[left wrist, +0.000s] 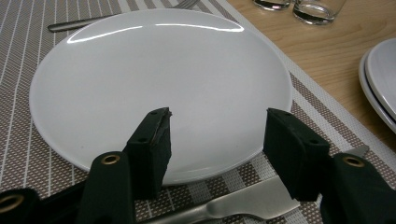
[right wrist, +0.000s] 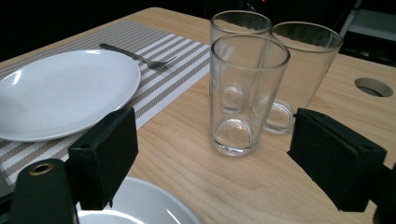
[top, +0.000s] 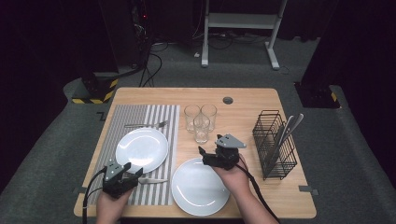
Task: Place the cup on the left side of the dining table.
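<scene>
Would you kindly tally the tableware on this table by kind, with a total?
Plates: 2
Glasses: 3
Fork: 1
Knife: 1
Utensils standing in the wire rack: 2
Placemat: 1
Total: 11, rack included

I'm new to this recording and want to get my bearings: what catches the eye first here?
Two white plates stand out: one plate on the striped placemat with a fork beyond it, a second plate on the bare wood at the near edge. Three empty glasses cluster mid-table, the open right gripper aimed at them. The open left gripper hovers over a knife.
</scene>
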The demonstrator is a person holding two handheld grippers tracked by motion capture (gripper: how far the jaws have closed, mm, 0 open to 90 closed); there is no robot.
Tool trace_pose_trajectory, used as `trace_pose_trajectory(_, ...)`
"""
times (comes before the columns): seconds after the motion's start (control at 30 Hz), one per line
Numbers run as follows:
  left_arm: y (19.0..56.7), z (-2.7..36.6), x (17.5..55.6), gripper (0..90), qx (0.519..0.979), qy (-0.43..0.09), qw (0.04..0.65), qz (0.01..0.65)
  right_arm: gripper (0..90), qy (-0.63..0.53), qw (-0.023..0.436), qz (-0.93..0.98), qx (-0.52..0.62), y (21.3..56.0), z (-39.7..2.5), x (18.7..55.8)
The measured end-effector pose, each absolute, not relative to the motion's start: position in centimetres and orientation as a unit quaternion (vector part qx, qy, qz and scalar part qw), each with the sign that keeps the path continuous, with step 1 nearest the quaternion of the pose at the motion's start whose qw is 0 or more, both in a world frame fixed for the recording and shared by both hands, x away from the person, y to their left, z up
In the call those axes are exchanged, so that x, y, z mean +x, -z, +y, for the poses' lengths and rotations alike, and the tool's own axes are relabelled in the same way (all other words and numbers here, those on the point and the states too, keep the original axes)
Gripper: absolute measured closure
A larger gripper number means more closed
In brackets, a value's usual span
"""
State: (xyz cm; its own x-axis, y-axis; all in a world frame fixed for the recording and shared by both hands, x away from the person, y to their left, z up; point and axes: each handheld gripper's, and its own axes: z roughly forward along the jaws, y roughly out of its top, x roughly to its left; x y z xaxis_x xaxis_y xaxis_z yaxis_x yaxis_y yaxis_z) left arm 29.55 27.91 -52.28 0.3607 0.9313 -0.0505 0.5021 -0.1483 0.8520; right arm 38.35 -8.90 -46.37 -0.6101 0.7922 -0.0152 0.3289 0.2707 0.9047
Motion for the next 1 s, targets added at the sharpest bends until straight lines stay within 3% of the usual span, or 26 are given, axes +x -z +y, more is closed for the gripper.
trace_pose_trajectory(1.0,52.3,28.1,29.7,42.4,0.711,-0.255,0.420,0.503,16.6,-0.474,0.254,0.753,0.380,44.3,-6.6,42.5)
